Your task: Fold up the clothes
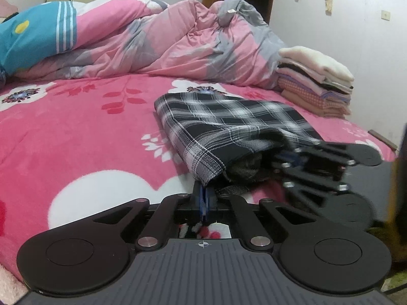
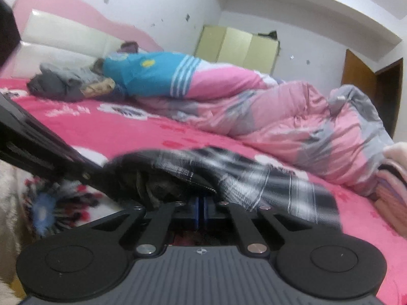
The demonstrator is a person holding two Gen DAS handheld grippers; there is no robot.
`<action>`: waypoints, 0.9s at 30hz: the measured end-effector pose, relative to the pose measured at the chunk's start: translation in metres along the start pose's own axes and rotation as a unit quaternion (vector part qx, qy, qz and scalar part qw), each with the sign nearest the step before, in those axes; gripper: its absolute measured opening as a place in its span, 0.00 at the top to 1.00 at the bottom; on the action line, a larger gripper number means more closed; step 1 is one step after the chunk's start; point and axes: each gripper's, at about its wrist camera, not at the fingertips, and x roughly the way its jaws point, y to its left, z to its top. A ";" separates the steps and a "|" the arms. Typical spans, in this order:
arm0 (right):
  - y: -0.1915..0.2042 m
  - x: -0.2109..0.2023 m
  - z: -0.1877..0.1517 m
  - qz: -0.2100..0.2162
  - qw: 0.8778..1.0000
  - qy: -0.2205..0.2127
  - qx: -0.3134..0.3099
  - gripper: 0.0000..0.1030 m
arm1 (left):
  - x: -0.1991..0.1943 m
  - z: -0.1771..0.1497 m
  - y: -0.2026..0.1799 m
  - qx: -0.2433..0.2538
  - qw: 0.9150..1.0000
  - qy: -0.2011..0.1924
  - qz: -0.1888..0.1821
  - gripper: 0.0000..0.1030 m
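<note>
Left wrist view: your left gripper (image 1: 204, 198) is pinched narrow on the near corner of the plaid garment (image 1: 229, 124), whose cloth hangs just ahead of the fingertips and lies partly folded on the pink floral bedspread (image 1: 76, 132) beyond them. To the right of your fingers, the right gripper (image 1: 287, 162) reaches under the raised flap of the same garment; its fingers there are hidden by cloth. In the right wrist view, the right gripper (image 2: 202, 203) has its jaws drawn together at the garment's edge (image 2: 254, 178), with the fabric draped directly over the fingertips; the picture is blurred, yet a grip on the hem seems likely. Holding two points along the near edge probably lets you lift that edge evenly for the next fold. Far ahead and right of your left fingers, a stack of folded clothes (image 1: 318, 86) rests against the rumpled quilt (image 1: 178, 43). No container appears in either view
</note>
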 end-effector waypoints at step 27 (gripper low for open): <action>-0.012 -0.045 -0.003 0.084 0.996 -0.015 0.015 0.95 | -0.003 0.000 0.006 -0.005 1.000 0.018 -0.010 0.98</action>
